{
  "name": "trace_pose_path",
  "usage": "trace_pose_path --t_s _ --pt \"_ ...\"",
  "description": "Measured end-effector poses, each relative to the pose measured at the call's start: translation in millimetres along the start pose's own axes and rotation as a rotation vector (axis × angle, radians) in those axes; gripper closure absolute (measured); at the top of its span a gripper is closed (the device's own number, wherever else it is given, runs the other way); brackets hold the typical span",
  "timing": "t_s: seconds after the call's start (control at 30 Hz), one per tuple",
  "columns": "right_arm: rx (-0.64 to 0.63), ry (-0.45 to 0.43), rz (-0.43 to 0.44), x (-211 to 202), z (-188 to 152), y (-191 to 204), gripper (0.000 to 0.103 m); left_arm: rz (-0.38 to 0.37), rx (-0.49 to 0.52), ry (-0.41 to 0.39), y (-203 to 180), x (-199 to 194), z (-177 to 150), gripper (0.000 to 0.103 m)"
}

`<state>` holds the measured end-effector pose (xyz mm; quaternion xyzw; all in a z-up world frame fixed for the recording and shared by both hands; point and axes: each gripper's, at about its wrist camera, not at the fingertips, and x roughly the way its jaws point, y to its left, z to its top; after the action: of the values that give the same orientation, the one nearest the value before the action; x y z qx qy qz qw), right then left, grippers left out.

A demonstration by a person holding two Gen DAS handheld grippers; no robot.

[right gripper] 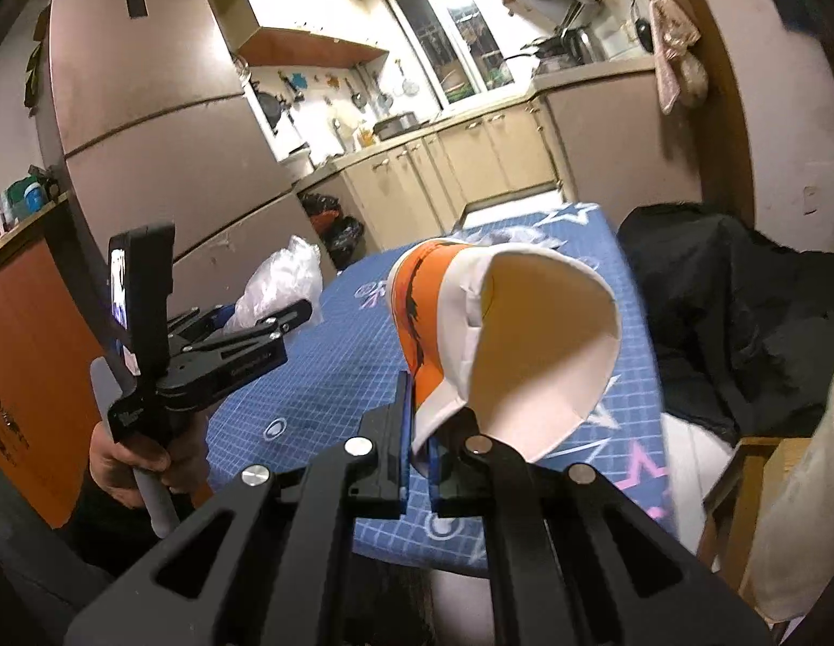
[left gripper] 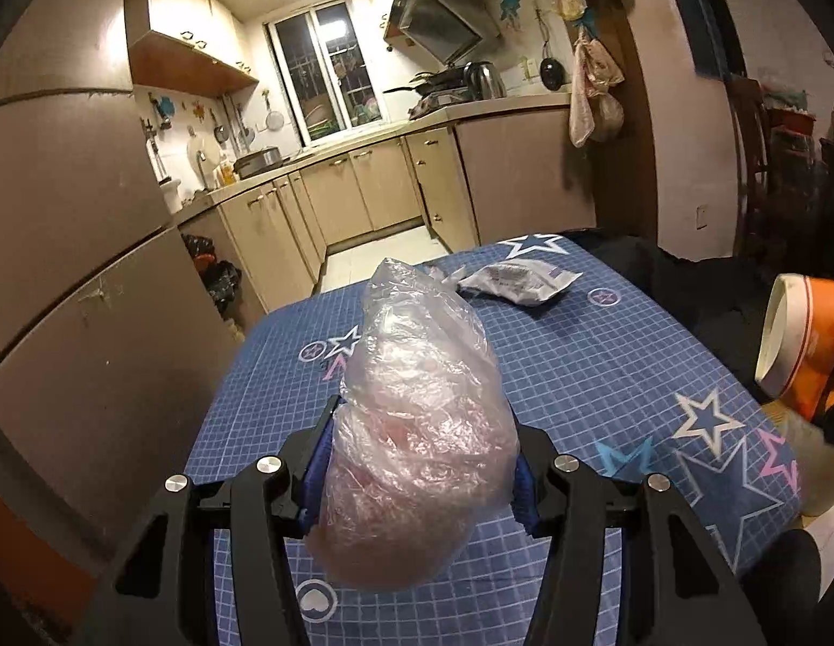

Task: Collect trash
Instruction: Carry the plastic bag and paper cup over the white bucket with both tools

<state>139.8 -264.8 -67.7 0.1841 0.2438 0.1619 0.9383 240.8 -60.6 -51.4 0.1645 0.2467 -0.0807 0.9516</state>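
The left claw [left gripper: 422,463] clamped a crumpled plastic bag [left gripper: 417,430]; the right claw [right gripper: 422,463] pinched an orange paper cup [right gripper: 497,344] by its rim. Carrying both steadily and keeping both grips firm seemed wise, since a torn wrapper [left gripper: 519,282] remained on the surface [left gripper: 605,377].

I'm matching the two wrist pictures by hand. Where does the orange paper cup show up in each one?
Left wrist view: the orange paper cup is at the far right edge, partly cut off.
Right wrist view: the cup fills the centre, its rim pinched flat in the right gripper.
Shared landmark: the kitchen window, and the blue star-patterned tablecloth.
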Motion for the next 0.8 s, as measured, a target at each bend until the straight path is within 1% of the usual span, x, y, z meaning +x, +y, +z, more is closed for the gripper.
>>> trace_pose_path --t_s 0.13,0.33,0.63,0.8 --pt "0.008 -0.051 -0.037 -23 4 -10 0.100 -0.024 0.034 -0.021 -20 -6 10 0.048" --pt "0.027 -0.113 -0.127 -62 4 -29 0.100 -0.096 0.091 -0.060 -61 -14 28 0.048" --pt "0.061 -0.196 -0.266 -115 3 -60 0.100 -0.227 0.188 -0.108 -141 -24 54 0.048" --pt "0.074 -0.234 -0.362 -147 0 -78 0.100 -0.311 0.261 -0.138 -195 -31 66 0.048"
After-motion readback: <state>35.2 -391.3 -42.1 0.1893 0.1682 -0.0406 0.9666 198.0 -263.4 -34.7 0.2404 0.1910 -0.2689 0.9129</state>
